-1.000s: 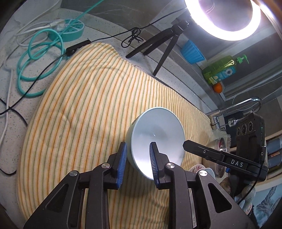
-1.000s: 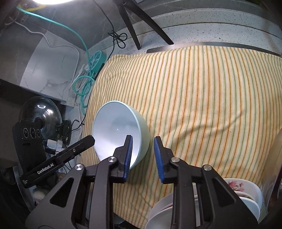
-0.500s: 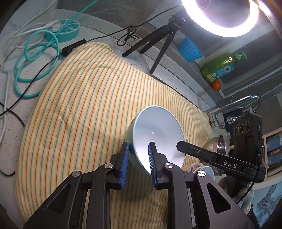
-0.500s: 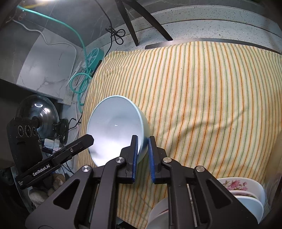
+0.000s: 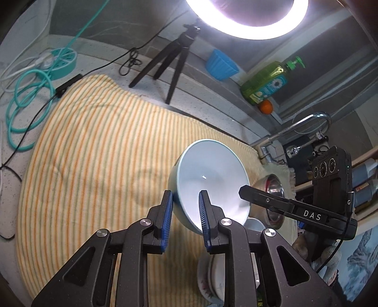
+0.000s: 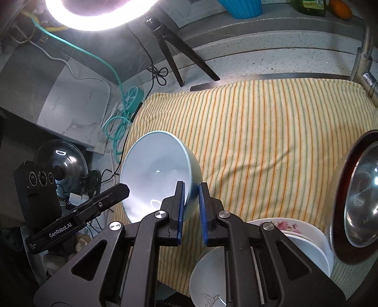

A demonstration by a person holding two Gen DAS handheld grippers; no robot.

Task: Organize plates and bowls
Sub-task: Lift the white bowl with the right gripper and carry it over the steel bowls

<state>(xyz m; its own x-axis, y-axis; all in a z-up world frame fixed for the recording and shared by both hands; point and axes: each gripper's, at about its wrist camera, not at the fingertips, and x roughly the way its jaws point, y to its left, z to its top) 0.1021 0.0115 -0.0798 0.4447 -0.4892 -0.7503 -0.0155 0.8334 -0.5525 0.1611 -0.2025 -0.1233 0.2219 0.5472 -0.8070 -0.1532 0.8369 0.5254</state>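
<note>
A pale blue bowl (image 5: pixel 212 179) is held tilted above the striped cloth (image 5: pixel 94 153). My left gripper (image 5: pixel 185 213) has its jaws on either side of the bowl's near rim. My right gripper (image 6: pixel 191 205) is shut on the opposite rim of the same bowl (image 6: pixel 156 174). Below my right gripper stand a white bowl (image 6: pixel 208 278) and a floral plate (image 6: pixel 290 226). A steel bowl (image 6: pixel 359 203) stands tilted at the right. The stacked floral dishes (image 5: pixel 212 278) also show under my left gripper.
A ring light (image 5: pixel 245 21) on a black tripod (image 5: pixel 174 61) stands behind the cloth. A teal cable coil (image 5: pixel 26 106), a blue cup (image 5: pixel 222 66), a green soap bottle (image 5: pixel 267 82), an orange (image 5: pixel 265 106) and a tap (image 5: pixel 304 127) line the counter.
The bowl has been lifted off the cloth and carried to the right, toward the stacked dishes. My right gripper closed on its rim. The steel bowl came into the right wrist view.
</note>
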